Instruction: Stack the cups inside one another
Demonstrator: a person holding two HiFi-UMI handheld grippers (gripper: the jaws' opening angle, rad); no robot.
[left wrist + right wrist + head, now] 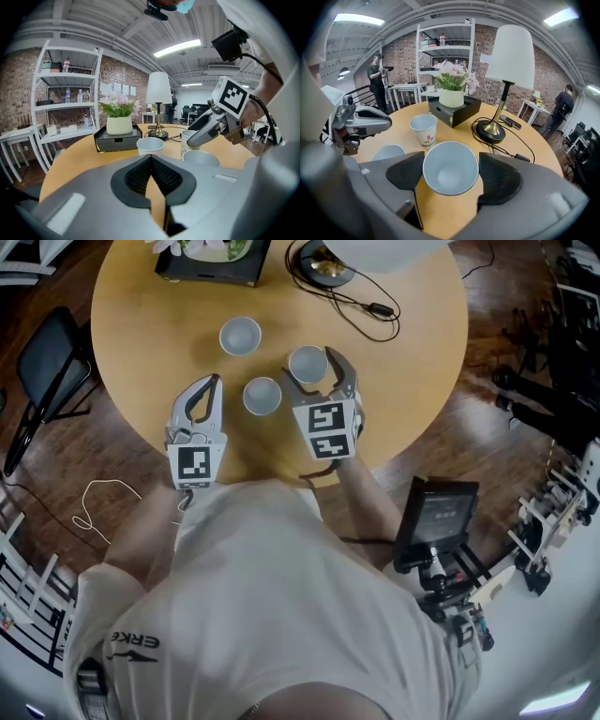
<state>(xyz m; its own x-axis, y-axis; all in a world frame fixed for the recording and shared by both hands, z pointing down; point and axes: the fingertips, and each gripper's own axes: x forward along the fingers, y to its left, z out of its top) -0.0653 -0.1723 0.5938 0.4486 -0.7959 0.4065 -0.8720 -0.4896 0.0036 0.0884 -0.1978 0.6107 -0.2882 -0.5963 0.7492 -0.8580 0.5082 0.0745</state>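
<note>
The right-hand paper cup (307,364) stands upright on the round wooden surface (412,324), mouth up, between the jaws of the right claw (310,367). In the right gripper view this cup (450,161) fills most of the gap. The right claw (451,172) is released, with one pad just at the rim and the other standing clear of it.

A middle paper cup (262,396) sits just beside it, between the two claws, also upright and empty. A far paper cup (240,336) stands apart from both, further across the surface. It carries a small red print on its side (423,130) (too small to read). None of the three cups sits inside another.

The left claw (216,381) rests low over the near edge of the surface, close to the middle cup, clenched on nothing. Its dark pads meet at the tips in the left gripper view (151,158).

Beyond the cups, a brass-based table lamp (509,56) with a white shade stands by a black cable (361,306). A white pot of pink flowers (451,98) sits on a black box (454,108).
</note>
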